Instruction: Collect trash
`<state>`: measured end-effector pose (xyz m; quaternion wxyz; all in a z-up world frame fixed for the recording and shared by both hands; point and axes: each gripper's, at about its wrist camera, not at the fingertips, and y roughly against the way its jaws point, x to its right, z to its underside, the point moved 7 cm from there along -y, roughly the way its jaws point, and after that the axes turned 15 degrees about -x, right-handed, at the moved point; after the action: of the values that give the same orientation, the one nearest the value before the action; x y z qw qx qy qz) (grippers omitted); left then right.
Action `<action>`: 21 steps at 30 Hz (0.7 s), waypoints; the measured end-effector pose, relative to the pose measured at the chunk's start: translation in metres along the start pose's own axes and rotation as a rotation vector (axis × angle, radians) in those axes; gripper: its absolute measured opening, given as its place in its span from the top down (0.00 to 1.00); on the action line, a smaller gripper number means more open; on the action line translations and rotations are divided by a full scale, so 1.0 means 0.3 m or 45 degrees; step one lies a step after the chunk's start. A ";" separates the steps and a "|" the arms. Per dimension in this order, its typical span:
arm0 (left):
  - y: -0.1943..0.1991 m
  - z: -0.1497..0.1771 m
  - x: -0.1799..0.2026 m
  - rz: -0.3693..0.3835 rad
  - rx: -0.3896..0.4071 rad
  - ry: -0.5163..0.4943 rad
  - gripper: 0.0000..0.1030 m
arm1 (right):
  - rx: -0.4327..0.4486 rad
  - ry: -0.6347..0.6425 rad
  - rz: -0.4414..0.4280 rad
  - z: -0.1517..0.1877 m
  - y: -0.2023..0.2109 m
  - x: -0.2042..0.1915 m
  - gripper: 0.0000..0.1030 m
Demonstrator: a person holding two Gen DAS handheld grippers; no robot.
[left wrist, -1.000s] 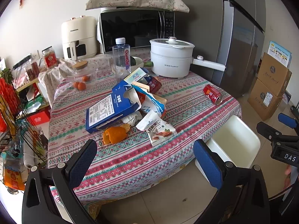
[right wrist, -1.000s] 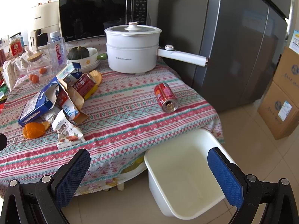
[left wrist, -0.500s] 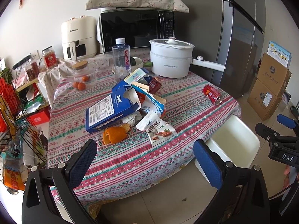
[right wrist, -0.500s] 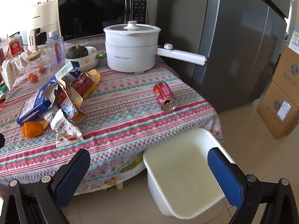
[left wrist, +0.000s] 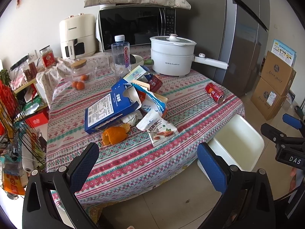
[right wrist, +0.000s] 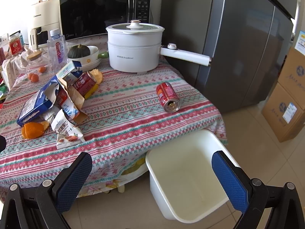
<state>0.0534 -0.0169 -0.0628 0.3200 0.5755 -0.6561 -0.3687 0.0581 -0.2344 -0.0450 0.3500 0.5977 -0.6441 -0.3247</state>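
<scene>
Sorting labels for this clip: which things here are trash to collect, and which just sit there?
Job: blue box, orange peel, snack packet, lone red can, white bin.
Bystanders: white pot, water bottle, microwave, squash.

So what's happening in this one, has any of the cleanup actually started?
Not yet. A person holds two tools in front of the table, the left tool and right tool both open and empty. The trash lies on the tablecloth: a torn blue box, snack wrapper, orange peel and a red can on its side. The white bin on the floor by the table looks empty.
</scene>
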 end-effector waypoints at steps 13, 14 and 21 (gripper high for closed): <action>-0.088 -0.041 0.008 0.173 -0.205 -0.166 0.00 | -0.109 0.090 -0.052 -0.013 -0.070 -0.040 0.00; -0.115 -0.052 -0.002 0.156 -0.236 -0.181 0.00 | -0.139 0.106 -0.057 -0.016 -0.091 -0.046 0.00; -0.330 -0.126 -0.015 0.203 -0.373 -0.254 0.01 | -0.395 0.171 -0.133 -0.044 -0.301 -0.074 0.00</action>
<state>0.1373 -0.0232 -0.1273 0.3620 0.4294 -0.6675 -0.4889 0.1191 -0.2191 -0.1149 0.4630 0.5896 -0.5295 -0.3971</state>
